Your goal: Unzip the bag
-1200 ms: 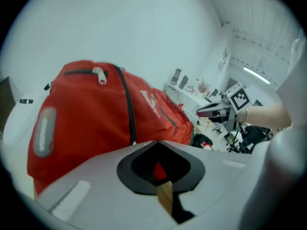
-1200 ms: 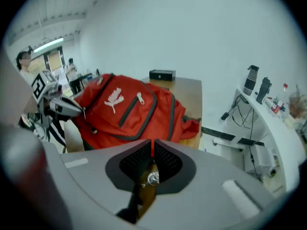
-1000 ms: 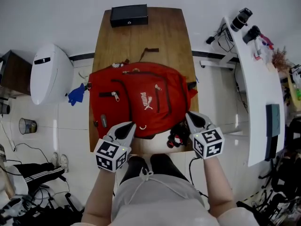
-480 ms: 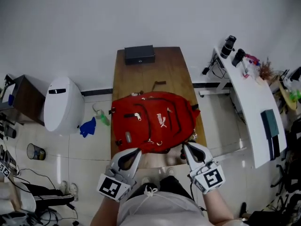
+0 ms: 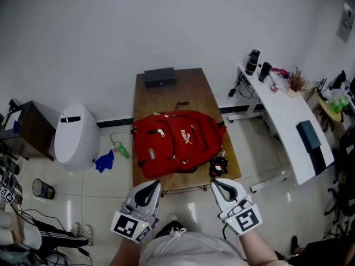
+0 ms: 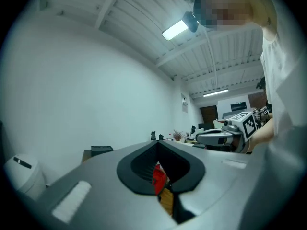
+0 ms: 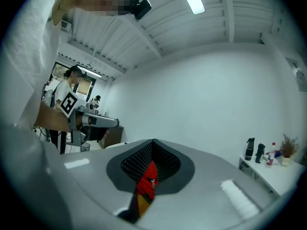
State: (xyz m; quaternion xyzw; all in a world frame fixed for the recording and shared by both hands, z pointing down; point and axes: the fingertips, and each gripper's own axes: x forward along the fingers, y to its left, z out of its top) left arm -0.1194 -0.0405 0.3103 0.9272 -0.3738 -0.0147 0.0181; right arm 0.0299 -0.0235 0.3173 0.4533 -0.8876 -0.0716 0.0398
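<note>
A red backpack [image 5: 176, 140] lies flat on the wooden table [image 5: 166, 93], its zippers facing up. Both grippers hang short of the table's near edge, apart from the bag. My left gripper [image 5: 152, 184] has its jaws closed to a point with nothing in them. So does my right gripper [image 5: 214, 183]. In the left gripper view a sliver of the red bag [image 6: 158, 177] shows through the hollow between the closed jaws of the left gripper [image 6: 157, 143]. The right gripper view shows the bag [image 7: 146, 176] the same way below the right gripper [image 7: 153, 141].
A black box [image 5: 160, 77] sits at the table's far end. A black-and-red trinket [image 5: 218, 165] lies by the bag's near right corner. A white desk [image 5: 283, 115] with bottles stands right, a white rounded bin [image 5: 75, 137] and blue cloth [image 5: 104, 160] left.
The head view has drawn up and back, so the bag and table look smaller. Both grippers have come away from the bag's near edge to short of the table.
</note>
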